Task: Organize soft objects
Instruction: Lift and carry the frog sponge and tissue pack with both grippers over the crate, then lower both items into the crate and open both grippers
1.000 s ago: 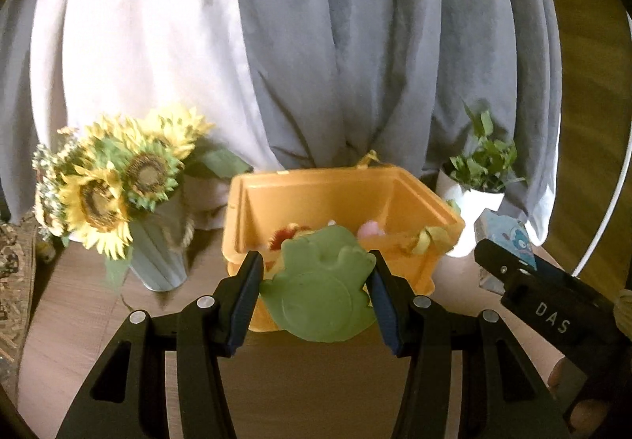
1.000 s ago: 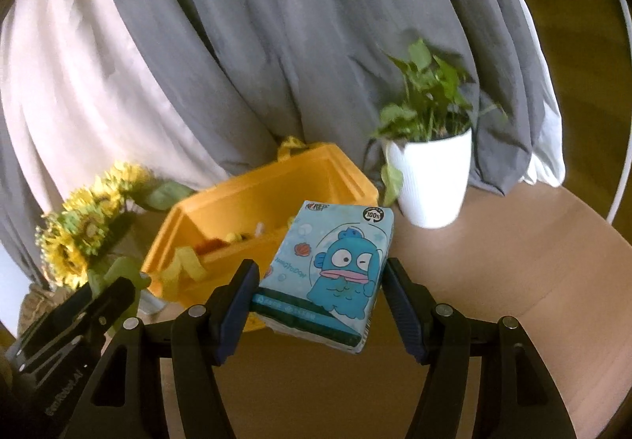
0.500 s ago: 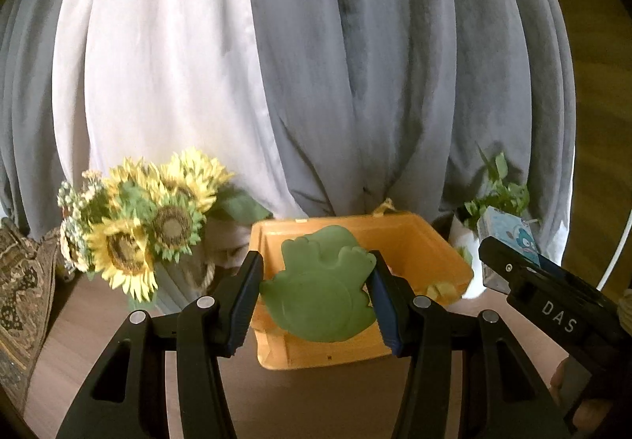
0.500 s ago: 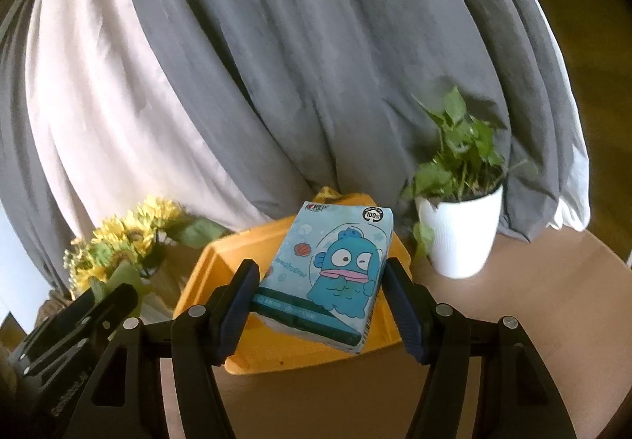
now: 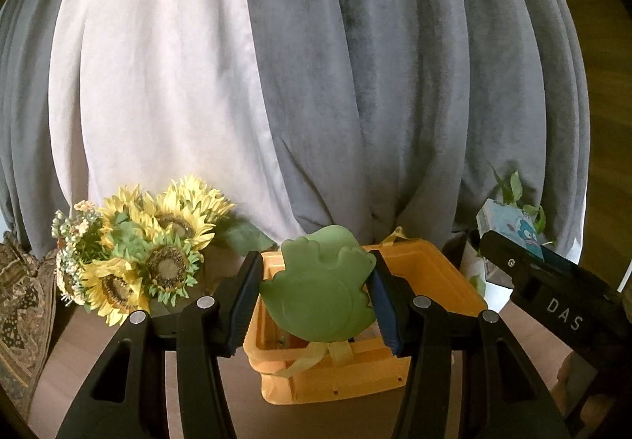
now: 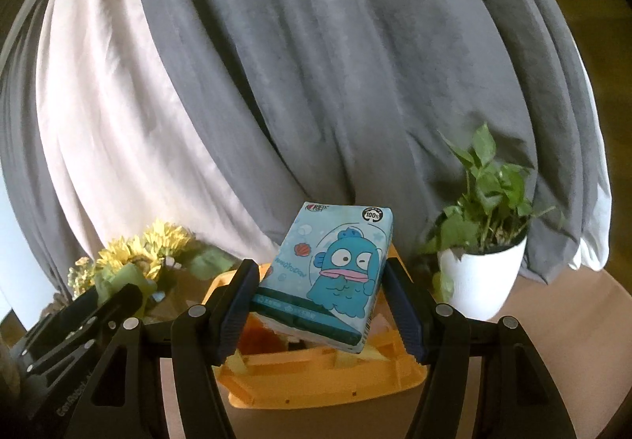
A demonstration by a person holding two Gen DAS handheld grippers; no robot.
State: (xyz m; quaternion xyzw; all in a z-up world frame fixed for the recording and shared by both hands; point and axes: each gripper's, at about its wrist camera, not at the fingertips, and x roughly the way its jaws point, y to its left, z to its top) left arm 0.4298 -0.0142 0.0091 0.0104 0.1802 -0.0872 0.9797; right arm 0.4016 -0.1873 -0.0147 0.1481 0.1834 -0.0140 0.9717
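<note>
The flat, pale green frog-shaped soft toy (image 5: pixel 322 291) sits clamped between the blue-padded fingers of the left gripper (image 5: pixel 316 297), held upright in the air in front of and above the orange plastic storage crate (image 5: pixel 454 283). Its surface looks smooth and rubbery, with rounded lobes along the top edge, and it should yield a little under the pads. The light blue soft pack of tissues printed with a cartoon fish (image 6: pixel 330 275) is pinched between the fingers of the right gripper (image 6: pixel 322 306), tilted with its printed face toward the camera, likewise raised near that crate (image 6: pixel 316 387); the wrapper looks plump and slightly crumpled at the lower corner.

Judging by this, the task is midway: both soft items are picked up but neither is in the crate, and lowering and releasing them remains. A few small coloured things and a yellow ribbon (image 5: pixel 316 358) show inside the crate, too obscured to name.

Around it, a bunch of artificial sunflowers (image 5: pixel 150 261) stands to the left, a white pot with a green leafy plant (image 6: pixel 480 277) to the right, on a brown wooden table (image 6: pixel 553 320) before grey and white curtains (image 5: pixel 316 83).
</note>
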